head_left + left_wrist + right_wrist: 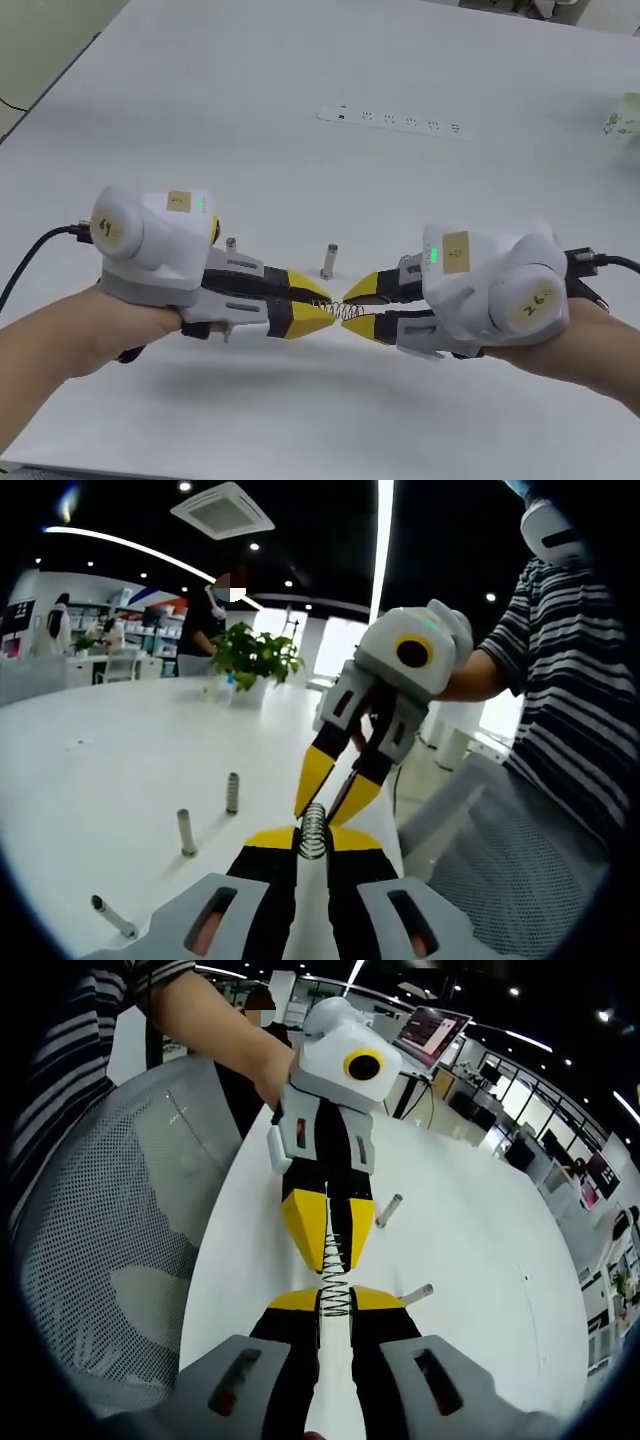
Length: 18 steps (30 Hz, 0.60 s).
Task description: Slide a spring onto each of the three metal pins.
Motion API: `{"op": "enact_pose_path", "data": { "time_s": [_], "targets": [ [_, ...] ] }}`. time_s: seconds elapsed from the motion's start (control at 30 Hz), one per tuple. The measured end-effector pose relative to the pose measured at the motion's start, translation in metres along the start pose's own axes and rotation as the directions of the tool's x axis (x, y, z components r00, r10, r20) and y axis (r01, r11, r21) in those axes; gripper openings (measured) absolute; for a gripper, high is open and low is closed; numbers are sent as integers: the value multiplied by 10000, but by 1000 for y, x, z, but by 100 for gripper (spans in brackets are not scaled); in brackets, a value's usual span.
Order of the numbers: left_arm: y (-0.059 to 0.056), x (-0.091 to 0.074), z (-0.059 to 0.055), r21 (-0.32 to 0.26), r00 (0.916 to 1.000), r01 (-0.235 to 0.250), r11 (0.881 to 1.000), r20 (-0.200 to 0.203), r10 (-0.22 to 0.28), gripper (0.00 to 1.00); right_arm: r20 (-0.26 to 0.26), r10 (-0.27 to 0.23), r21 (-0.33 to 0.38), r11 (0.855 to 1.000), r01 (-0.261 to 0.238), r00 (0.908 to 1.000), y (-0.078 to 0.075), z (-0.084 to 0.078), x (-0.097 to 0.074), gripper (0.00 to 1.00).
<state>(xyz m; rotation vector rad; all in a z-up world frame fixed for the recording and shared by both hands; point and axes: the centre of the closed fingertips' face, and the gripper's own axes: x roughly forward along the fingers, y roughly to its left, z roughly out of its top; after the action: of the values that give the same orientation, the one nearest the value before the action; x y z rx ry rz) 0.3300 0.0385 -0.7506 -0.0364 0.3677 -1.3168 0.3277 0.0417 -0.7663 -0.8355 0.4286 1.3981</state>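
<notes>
**Spring** [344,312]: one, small, bright wire. It is held in the air just above the table [300,80], strung between the two gripper tips in front of the person. It touches no pin.

**Left gripper** [322,306]: jaws pressed together, pinching one end of the spring.

**Right gripper** [356,305]: meets the left tip to tip. Its jaws are drawn in on the other end, with the coils caught between the yellow tips.

**Pins**: three, in a row on the table just beyond the grippers.
- Near pin [110,916]: looks tilted in the fisheye view, so its true stance cannot be told.
- Mid pin [186,832]: upright and apparently bare.
- Far pin [232,793]: upright with a ribbed look. Whether that is a thread or a spring already on it is too small to tell.

**Power strip** [390,120]: at the far side of the table, well apart from the work.

**Step in hand** (judged): the spring is being readied between the grippers, either passed across or re-gripped. It is not yet over a pin.

**Next move** (judged): one gripper lets go so that an open end of the spring is free. The other holds it by the side or the upper coils, brings its bore in line over an upright pin and lowers it straight down. The pins are slim and may tip if the spring is pushed on off-centre.
</notes>
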Motion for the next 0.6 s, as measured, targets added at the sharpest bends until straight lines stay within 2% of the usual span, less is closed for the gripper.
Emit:
{"op": "enact_pose_path", "data": {
  "time_s": [0.6],
  "targets": [
    [-4,-2,0,123,9998,154,9998,-124,-153,2,227,20,100,9999,-22,9997,3,2,-1,9]
  ]
}}
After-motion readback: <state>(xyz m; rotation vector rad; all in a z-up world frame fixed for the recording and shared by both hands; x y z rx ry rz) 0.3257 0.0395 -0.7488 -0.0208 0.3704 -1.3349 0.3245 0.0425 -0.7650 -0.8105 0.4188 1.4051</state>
